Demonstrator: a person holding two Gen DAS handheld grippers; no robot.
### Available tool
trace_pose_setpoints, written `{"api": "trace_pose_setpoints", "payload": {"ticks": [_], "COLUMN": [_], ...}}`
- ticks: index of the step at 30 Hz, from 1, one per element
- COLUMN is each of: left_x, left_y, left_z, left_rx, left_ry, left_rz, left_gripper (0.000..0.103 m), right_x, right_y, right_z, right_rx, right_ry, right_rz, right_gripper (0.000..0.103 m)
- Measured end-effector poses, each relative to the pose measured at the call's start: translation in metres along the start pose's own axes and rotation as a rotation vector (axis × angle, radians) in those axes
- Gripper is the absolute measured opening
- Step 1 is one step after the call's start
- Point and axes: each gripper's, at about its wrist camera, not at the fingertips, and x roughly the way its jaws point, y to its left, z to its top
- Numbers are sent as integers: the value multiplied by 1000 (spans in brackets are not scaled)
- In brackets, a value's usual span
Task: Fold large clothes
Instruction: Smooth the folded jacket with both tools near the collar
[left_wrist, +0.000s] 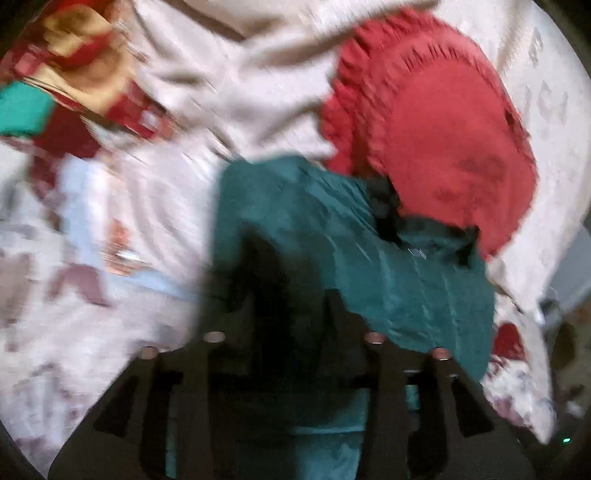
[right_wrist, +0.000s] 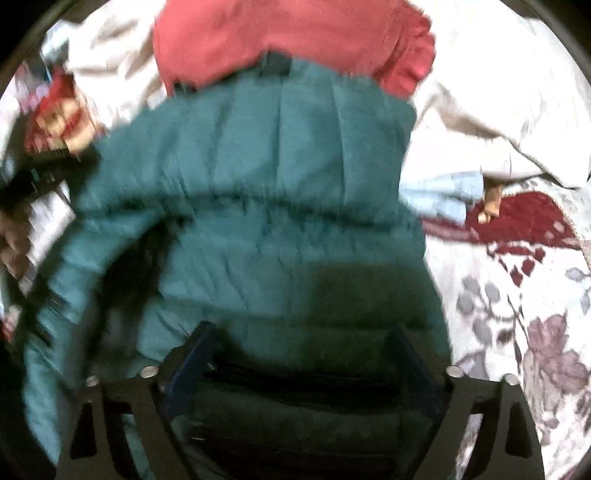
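Note:
A padded teal jacket (left_wrist: 314, 221) lies bunched on the bed, with a red ruffled garment (left_wrist: 436, 129) behind it. In the blurred left wrist view my left gripper (left_wrist: 299, 295) has teal fabric around and between its dark fingers. That fabric looks sharper than the smeared background, so it reads as held. In the right wrist view the teal jacket (right_wrist: 258, 166) fills the frame. My right gripper (right_wrist: 304, 343) stands wide, its blue pads (right_wrist: 199, 350) against a thick fold with a dark zipper. The red garment (right_wrist: 277, 37) sits at the top.
A floral white bed cover (right_wrist: 517, 314) with a dark red patch spreads to the right. A beige cloth (right_wrist: 480, 92) and a light blue cloth (right_wrist: 439, 192) lie beside the jacket. Red and gold patterned fabric (left_wrist: 74, 55) and a green item (left_wrist: 22, 107) sit at upper left.

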Motion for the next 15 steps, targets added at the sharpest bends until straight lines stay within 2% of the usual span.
{"api": "trace_pose_setpoints", "payload": {"ticks": [1,3,4,5,7,9,10,11,13,15], "left_x": [-10,-35,-43,-48,-48,-38,-26,-14,8,28], "left_y": [1,3,0,-6,-25,-45,-56,-63,-69,-59], "left_z": [1,3,3,4,2,-5,-8,-12,-18,-20], "left_rx": [-9,-39,-31,-1,80,162,207,239,263,230], "left_ry": [-47,-201,-251,-280,-296,-251,-192,-144,-74,0], "left_rz": [54,190,204,196,146,72,42,55,148,222], "left_gripper": [55,56,56,56,56,56,56,56,56,56], "right_x": [-11,-28,-34,-36,-37,-30,-24,-14,2,24], "right_y": [-7,-22,-33,-39,-51,-55,-56,-56,-51,-39], "right_z": [5,14,22,28,46,66,77,89,104,117], "right_rx": [20,65,95,111,126,104,97,87,55,-15], "right_ry": [-55,-151,-204,-234,-315,-355,-361,-349,-333,-287], "right_rz": [5,-4,-14,-18,10,23,60,109,129,140], "right_gripper": [87,87,87,82,73,73,72,68,64,58]}}
